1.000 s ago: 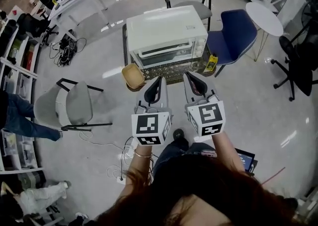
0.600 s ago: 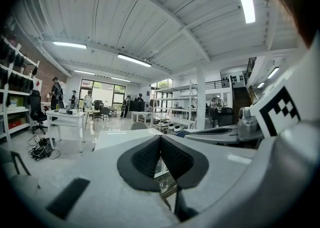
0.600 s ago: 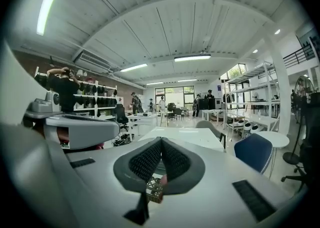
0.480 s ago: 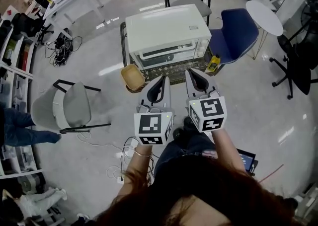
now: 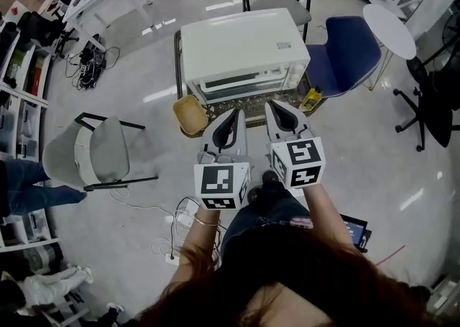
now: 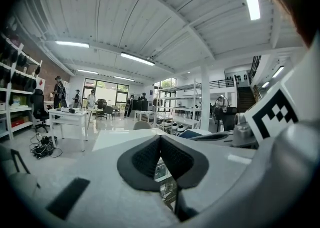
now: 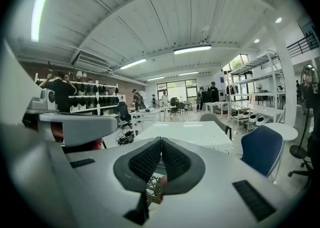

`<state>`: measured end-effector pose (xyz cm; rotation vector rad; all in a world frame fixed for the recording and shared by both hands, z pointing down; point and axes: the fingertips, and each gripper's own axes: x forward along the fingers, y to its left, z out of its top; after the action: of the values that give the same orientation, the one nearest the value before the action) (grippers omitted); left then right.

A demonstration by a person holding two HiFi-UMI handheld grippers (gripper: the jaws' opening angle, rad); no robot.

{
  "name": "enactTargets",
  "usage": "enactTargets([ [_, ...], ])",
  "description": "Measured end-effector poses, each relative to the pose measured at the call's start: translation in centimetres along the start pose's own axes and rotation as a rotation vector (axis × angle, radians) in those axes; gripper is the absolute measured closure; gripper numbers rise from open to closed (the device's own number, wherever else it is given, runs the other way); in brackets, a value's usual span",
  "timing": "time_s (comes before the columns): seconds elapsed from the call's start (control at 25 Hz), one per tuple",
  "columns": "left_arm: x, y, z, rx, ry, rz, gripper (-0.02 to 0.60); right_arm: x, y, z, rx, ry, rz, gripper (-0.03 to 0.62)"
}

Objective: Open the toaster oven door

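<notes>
Right tool point(image 5: 276, 108) nearer toaster oven point(image 5: 243, 52) ahead

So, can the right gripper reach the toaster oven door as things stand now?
Probably yes: nothing stands between the right gripper and the toaster oven door, which faces it. Its jaws are shut, so they must open before gripping.

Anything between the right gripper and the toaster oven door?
Head view: only a strip of patterned mat separates right gripper from toaster oven door; no object stands there.
</notes>
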<state>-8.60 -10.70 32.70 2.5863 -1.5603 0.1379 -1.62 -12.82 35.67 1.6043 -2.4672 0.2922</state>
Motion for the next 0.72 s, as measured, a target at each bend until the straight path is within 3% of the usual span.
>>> enactTargets([
  [0.72, 5.2, 2.0, -0.8, -0.032, 0.025, 0.072, 0.569, 6.2, -3.3, -3.2, 0.118, 0.117, 0.104, 0.574],
])
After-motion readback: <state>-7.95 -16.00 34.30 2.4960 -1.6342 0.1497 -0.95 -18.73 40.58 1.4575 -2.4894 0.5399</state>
